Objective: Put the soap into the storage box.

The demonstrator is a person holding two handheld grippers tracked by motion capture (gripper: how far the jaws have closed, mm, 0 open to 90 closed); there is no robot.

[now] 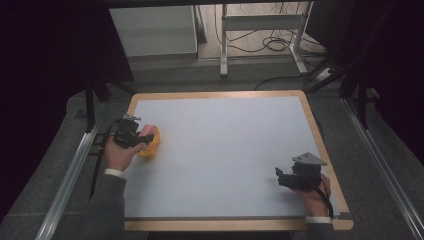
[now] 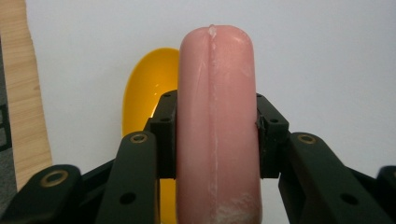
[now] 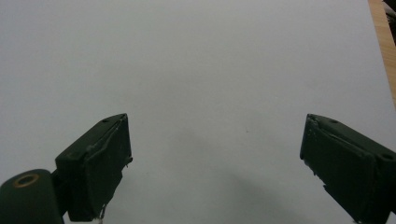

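A pink sausage-shaped piece (image 2: 217,126) stands lengthwise between the jaws of my left gripper (image 2: 215,123), whose pads press on both its sides. Under and behind it lies a yellow bowl (image 2: 147,88). From above, the left gripper (image 1: 142,137) is at the table's left side, over the yellow bowl (image 1: 150,148), with the pink piece (image 1: 148,130) at its tip. Near the front right corner my right gripper (image 1: 281,176) rests low above the white sheet. Its own view shows the right gripper (image 3: 215,154) open wide, with only bare sheet between the jaws.
A white sheet (image 1: 225,150) covers most of the wooden table (image 1: 320,140). Dark carpet, metal rails and a desk frame (image 1: 260,30) with cables lie beyond the far edge. The table's wooden edge (image 2: 23,93) runs just left of the bowl.
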